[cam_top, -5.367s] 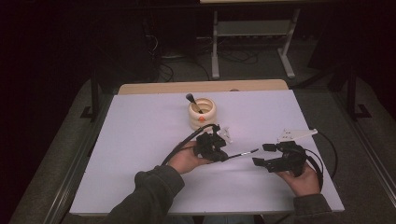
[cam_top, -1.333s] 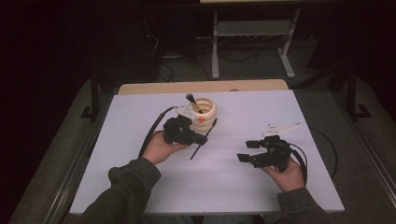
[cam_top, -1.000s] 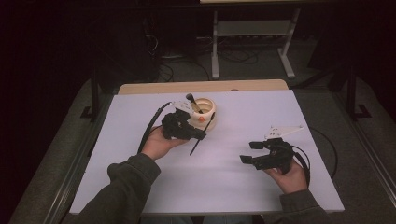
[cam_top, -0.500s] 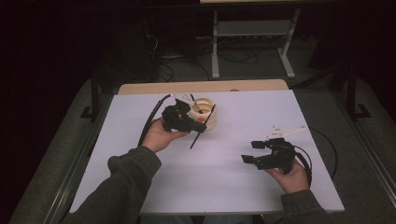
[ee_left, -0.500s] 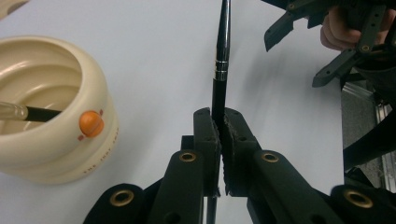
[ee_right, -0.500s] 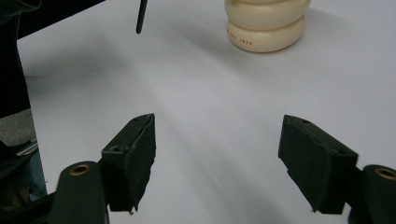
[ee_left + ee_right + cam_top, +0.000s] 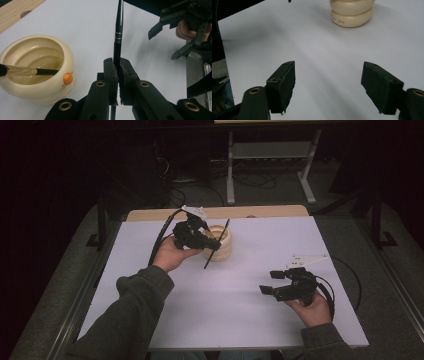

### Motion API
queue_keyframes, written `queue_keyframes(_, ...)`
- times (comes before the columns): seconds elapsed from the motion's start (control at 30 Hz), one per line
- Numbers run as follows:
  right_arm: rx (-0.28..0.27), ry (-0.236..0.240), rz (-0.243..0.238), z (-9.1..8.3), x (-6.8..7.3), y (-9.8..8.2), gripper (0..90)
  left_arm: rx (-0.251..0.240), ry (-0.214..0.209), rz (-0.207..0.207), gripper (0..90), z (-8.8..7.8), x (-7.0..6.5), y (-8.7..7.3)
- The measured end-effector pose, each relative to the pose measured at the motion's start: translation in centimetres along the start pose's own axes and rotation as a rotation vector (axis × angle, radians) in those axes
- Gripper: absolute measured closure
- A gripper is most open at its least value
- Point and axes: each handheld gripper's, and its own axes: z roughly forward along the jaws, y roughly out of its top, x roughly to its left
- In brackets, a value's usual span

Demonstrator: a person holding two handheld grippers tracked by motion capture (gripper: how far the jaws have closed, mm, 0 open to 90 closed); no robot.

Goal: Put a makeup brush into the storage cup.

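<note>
Brush (image 7: 118, 30) number two, a slim black one with a metal ferrule, is pinched between the pressed-together fingers (image 7: 110, 72) of the left gripper (image 7: 197, 236). Seen along that gripper's own view, its long axis runs straight out past the fingertips; from the high view it (image 7: 216, 243) hangs slanted in the air, upper end over the rim of the cream ceramic pot (image 7: 220, 242), lower end off toward the near side of the tabletop (image 7: 250, 320). The pot (image 7: 37, 70) lies just beside the left fingers, open mouth up, and a first brush (image 7: 22, 71) already leans inside it, handle across the rim. Judging by this, the coming move turns on bringing the held brush over that mouth: the pot is close on the far side of the fingers, so a short carry and a tilt of the long axis toward upright should do.

The right gripper (image 7: 280, 282) rests low on the tabletop well apart from the pot, nearer the person's side, its fingers (image 7: 284, 85) spread wide with nothing between them. The left hand is plainly the nearer one.

Count: two brushes, one pot, two grippers.
</note>
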Motion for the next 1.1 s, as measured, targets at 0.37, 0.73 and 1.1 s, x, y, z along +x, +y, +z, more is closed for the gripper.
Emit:
queue_keyframes(0.37,-0.005,0.002,0.001,0.0,-0.1,0.0,25.4,-0.016,0.013,-0.005,85.8,-0.4,0.6,1.4)
queue_keyframes(0.73,-0.012,0.002,-0.004,0.0,-0.1,0.0,25.3,-0.019,0.029,-0.011,85.8,-0.5,1.1,2.9)
queue_keyframes(1.1,-0.018,0.002,-0.003,-0.1,-0.1,0.1,24.8,-0.022,0.047,-0.012,85.8,-0.5,1.8,4.4)
